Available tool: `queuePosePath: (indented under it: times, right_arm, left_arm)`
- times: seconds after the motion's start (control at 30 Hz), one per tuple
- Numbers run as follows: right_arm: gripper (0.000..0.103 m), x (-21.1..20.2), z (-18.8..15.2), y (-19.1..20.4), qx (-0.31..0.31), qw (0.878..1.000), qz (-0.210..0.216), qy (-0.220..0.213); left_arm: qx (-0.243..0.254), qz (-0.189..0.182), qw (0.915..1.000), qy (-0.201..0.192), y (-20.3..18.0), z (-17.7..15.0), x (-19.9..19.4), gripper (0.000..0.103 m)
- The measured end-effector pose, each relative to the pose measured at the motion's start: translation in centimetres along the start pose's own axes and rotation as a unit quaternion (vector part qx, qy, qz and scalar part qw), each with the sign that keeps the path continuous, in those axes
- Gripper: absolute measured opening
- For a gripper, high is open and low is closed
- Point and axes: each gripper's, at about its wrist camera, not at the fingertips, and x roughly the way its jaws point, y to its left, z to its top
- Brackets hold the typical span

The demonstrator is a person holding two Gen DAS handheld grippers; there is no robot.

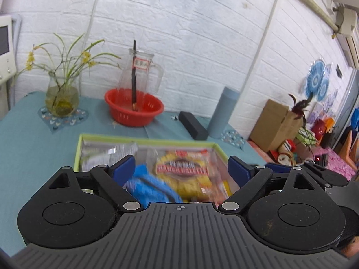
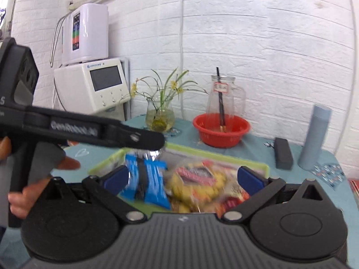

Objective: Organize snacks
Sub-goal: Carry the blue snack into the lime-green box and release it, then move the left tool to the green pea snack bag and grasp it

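Note:
A green-rimmed tray [image 1: 112, 137] [image 2: 202, 151] lies on the teal tablecloth and holds snack packets. A yellow packet [image 1: 186, 174] [image 2: 197, 186] and silvery packets [image 1: 101, 154] lie in it. A blurred blue packet [image 1: 152, 188] [image 2: 148, 179] sits tilted over the tray's near side, in front of both grippers. My left gripper [image 1: 181, 168] is open over the tray, its pads clear of the packets. My right gripper [image 2: 182, 177] is open wide too, with the blue packet close by its left pad. A hand holds the left gripper [image 2: 152, 141], which crosses the right wrist view.
Behind the tray stand a red basket [image 1: 134, 107], a glass jug [image 1: 139, 71] with a black stick, a plant vase [image 1: 62, 98], a grey-blue cylinder [image 1: 222, 112] and a black case [image 1: 193, 125]. A cardboard box [image 1: 276, 123] sits right; white machines [image 2: 94, 87] left.

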Motion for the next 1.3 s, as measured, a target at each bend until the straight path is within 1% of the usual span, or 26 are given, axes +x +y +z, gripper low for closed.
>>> queuePosePath:
  times: [0.03,0.1,0.2,0.23,0.3,0.37,0.47,0.53,0.6,0.73,0.77,0.87,0.93,1.0,1.1,1.17,1.27,1.3]
  right_arm:
    - [0.103,-0.9,-1.4,-0.5,0.005,1.000,-0.004,0.011]
    - [0.103,-1.7,-4.5,-1.5,0.017,0.999,-0.007,0.047]
    - [0.103,-0.7,-8.1,-2.9,0.029,0.994,-0.030,0.103]
    - [0.103,-0.1,-8.6,-3.4,0.036,0.992,-0.032,0.113]
    - [0.103,1.1,-9.1,-4.1,0.043,0.992,-0.022,0.120]
    - [0.103,2.4,-9.0,-4.4,0.041,0.992,-0.018,0.120]
    - [0.103,4.2,-8.7,-4.4,0.036,0.993,0.010,0.109]
    - [0.103,5.4,-8.5,-4.0,0.034,0.992,0.028,0.121]
    - [0.103,5.7,-8.8,-3.2,0.035,0.990,0.030,0.137]
    - [0.103,3.0,-10.2,-0.4,0.055,0.987,0.053,0.143]
    - [0.103,2.1,-10.7,0.6,0.061,0.987,0.053,0.140]
    - [0.103,0.0,-12.1,4.0,0.060,0.987,0.072,0.133]
    - [0.103,-0.6,-12.8,6.5,0.034,0.989,0.061,0.134]
    - [0.103,-0.9,-13.2,8.3,0.014,0.989,0.049,0.136]
    - [0.103,-1.5,-13.2,9.0,0.020,0.991,0.026,0.132]
    - [0.102,-2.1,-13.1,8.5,0.034,0.992,-0.002,0.120]
    - [0.102,-2.0,-13.2,7.4,0.059,0.992,-0.017,0.112]
    - [0.102,-1.6,-13.3,7.1,0.067,0.991,-0.022,0.113]
  left_arm:
    - [0.002,-0.001,1.0000,0.006,-0.3,-1.1,-0.8,0.083]
    - [0.004,-0.002,0.9998,0.021,-0.8,-3.7,-2.2,0.083]
    - [0.000,-0.009,0.9985,0.054,-1.4,-7.3,-2.9,0.083]
    - [-0.003,-0.008,0.9977,0.067,-1.5,-8.2,-2.8,0.083]
    - [-0.007,-0.006,0.9957,0.092,-1.6,-9.7,-2.5,0.081]
    - [-0.015,0.004,0.9944,0.105,-1.3,-10.4,-2.6,0.081]
    - [-0.036,0.014,0.9944,0.098,-0.2,-11.1,-3.9,0.081]
    - [-0.051,0.018,0.9942,0.093,0.5,-11.3,-4.8,0.081]
    - [-0.062,0.021,0.9939,0.089,1.1,-11.5,-5.8,0.081]
    - [-0.068,0.021,0.9940,0.082,1.3,-12.2,-7.8,0.083]
    - [-0.070,0.021,0.9940,0.082,1.4,-12.4,-8.2,0.083]
    - [-0.077,0.013,0.9935,0.082,1.4,-13.2,-9.4,0.083]
    - [-0.081,0.012,0.9930,0.086,1.5,-13.8,-10.0,0.083]
    - [-0.083,0.012,0.9928,0.085,1.5,-14.3,-10.7,0.084]
    - [-0.080,0.001,0.9926,0.092,1.2,-14.1,-10.3,0.084]
    - [-0.078,-0.015,0.9917,0.101,0.5,-13.2,-8.9,0.084]
    - [-0.079,-0.047,0.9878,0.125,-0.8,-11.8,-5.3,0.084]
    - [-0.079,-0.052,0.9862,0.136,-1.3,-11.4,-4.0,0.084]
